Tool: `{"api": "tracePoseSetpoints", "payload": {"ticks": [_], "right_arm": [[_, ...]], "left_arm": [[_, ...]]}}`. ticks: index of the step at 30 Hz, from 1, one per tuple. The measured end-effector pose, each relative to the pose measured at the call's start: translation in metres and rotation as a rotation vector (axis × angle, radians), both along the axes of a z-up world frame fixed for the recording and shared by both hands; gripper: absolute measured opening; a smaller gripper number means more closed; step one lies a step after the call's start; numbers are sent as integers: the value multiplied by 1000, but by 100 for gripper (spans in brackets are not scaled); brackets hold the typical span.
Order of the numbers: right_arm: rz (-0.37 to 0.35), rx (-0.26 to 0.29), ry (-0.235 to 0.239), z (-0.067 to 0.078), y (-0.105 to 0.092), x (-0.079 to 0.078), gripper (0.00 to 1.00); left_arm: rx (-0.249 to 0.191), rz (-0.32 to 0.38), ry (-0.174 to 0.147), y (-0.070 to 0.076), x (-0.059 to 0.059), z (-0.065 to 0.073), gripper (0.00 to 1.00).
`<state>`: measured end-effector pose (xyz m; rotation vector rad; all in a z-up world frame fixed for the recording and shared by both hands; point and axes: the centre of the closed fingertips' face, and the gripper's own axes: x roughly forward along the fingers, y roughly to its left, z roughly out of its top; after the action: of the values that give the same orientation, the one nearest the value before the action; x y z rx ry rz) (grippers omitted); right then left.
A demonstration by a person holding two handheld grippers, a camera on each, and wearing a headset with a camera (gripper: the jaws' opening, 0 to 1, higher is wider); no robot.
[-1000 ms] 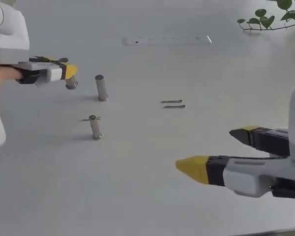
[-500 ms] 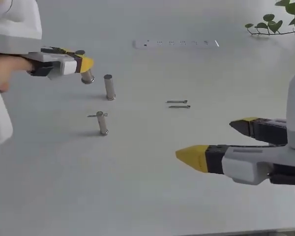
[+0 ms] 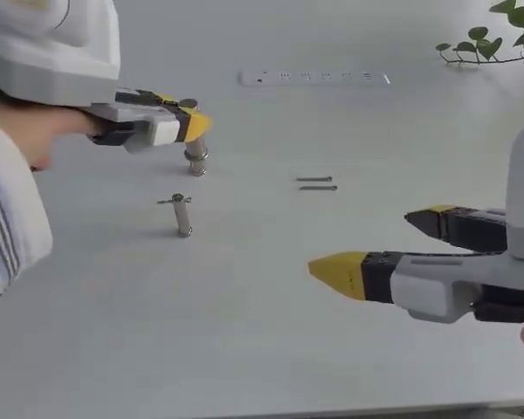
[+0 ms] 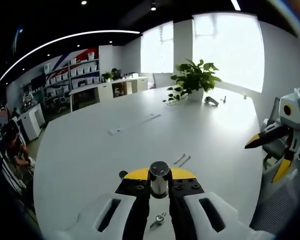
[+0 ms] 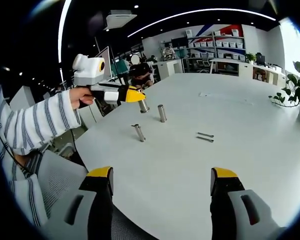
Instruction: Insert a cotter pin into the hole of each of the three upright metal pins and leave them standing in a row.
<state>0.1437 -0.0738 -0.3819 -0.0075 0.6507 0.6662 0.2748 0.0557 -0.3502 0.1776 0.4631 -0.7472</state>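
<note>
Nearest me: the right gripper, low over the desk, well to the right of the fitted pin and closer than it. Its fingers stand wide apart with nothing between them.

The fitted pin stands upright on the desk with a cotter pin through its top.

The loose cotter pins: two, lying side by side, right of the fitted pin and a little beyond it.

The left gripper is just beyond the fitted pin, raised off the desk. I read its fingers as closed on the held pin, which is upright between the yellow tips.

The bare pin stands upright beyond the fitted pin, near the held pin.

Farthest from the fitted pin: a power strip straight back, and a plant back right.
</note>
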Motion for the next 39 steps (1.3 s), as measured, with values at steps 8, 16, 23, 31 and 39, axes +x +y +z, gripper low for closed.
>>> {"api": "tracePoseSetpoints", "payload": {"ticks": [8, 16, 23, 31, 39], "right_arm": [[4, -6, 5, -2, 0, -1, 78], [-8, -5, 12, -5, -3, 1, 81], [-8, -2, 16, -6, -4, 2, 84], [-11, 3, 10, -8, -1, 4, 92], [11, 6, 22, -11, 5, 3, 94]], "left_arm": [[-12, -35, 18, -21, -18, -6, 9], [5, -62, 49, -35, -35, -25, 9], [-8, -53, 103, -45, -48, -44, 9], [-13, -55, 143, -50, -58, -59, 9], [3, -55, 161, -53, -66, -73, 9]]}}
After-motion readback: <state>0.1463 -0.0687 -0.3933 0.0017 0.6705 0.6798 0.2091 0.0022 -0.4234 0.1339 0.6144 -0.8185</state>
